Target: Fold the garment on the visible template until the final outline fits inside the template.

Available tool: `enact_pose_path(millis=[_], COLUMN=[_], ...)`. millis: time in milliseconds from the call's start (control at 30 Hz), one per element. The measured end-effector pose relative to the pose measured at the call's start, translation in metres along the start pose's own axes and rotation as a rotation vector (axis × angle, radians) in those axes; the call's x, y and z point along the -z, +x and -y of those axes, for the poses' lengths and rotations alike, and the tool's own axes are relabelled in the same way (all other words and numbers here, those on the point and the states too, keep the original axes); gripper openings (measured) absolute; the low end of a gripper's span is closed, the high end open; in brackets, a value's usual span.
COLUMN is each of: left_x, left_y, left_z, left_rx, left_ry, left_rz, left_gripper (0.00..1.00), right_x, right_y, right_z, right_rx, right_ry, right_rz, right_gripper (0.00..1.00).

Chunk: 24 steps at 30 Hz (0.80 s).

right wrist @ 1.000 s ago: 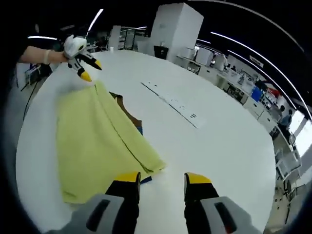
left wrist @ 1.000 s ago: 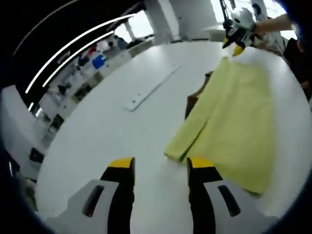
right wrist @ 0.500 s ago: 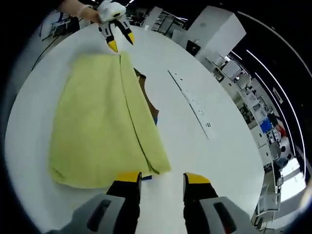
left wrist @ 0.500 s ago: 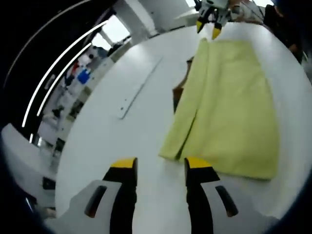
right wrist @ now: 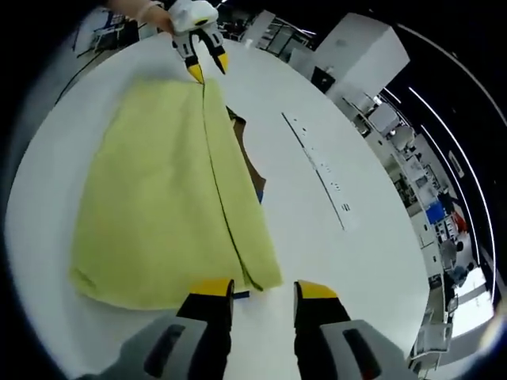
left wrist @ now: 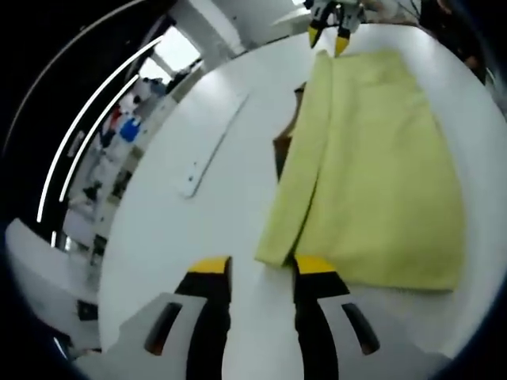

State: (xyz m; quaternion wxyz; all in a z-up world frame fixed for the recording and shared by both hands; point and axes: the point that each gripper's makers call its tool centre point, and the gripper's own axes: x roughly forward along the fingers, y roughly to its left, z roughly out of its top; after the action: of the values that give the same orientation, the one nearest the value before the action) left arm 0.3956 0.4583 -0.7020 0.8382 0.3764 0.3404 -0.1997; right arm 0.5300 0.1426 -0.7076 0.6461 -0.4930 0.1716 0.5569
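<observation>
yellow garment [left wrist: 372, 166] folded flat on white table [left wrist: 182, 237], brown template [left wrist: 282, 146] peeking beside. left gripper [left wrist: 261, 269] and right gripper [right wrist: 253, 289] parted, empty, at opposite garment ends.

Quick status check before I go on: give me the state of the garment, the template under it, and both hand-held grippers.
Yellow garment: flat on the white table, one side flap folded over the body.
Template: brown, mostly covered, an edge sticks out beside the garment.
Left hand-held gripper: open, at the garment's corner, not gripping.
Right hand-held gripper: open, at the opposite end's corner, not gripping.
</observation>
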Motion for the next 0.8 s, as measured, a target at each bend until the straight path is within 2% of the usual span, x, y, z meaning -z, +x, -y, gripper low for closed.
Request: enact_pose_path(millis=[233, 433, 500, 533, 667, 800], left_x=[-0.002, -0.005, -0.006, -0.007, -0.010, -0.010], left_y=[0.005, 0.005, 0.005, 0.004, 0.003, 0.003], left_z=[-0.001, -0.002, -0.001, -0.001, -0.003, -0.008], left_rx=[-0.005, -0.012, -0.004, -0.003, -0.002, 0.009], left_ry=[0.004, 0.008, 0.003, 0.012, -0.031, -0.155], left_rz=[0.001, 0.006, 0.010, 0.012, 0.028, 0.045], left_gripper=[0.20, 0.11, 0.01, 0.00, 0.00, 0.00], right_x=[-0.001, -0.003, -0.004, -0.005, -0.009, -0.012], right_y=[0.004, 0.006, 0.006, 0.006, 0.005, 0.002], right_z=[-0.001, 0.002, 0.003, 0.003, 0.007, 0.014], right_rx=[-0.002, 0.010, 0.020, 0.017, 0.023, 0.029], right_ry=[-0.036, -0.057, -0.072, -0.078, -0.026, 0.110], right_rz=[0.007, 0.013, 0.021, 0.021, 0.039, 0.078], right_gripper=[0.21, 0.13, 0.04, 0.00, 0.00, 0.00])
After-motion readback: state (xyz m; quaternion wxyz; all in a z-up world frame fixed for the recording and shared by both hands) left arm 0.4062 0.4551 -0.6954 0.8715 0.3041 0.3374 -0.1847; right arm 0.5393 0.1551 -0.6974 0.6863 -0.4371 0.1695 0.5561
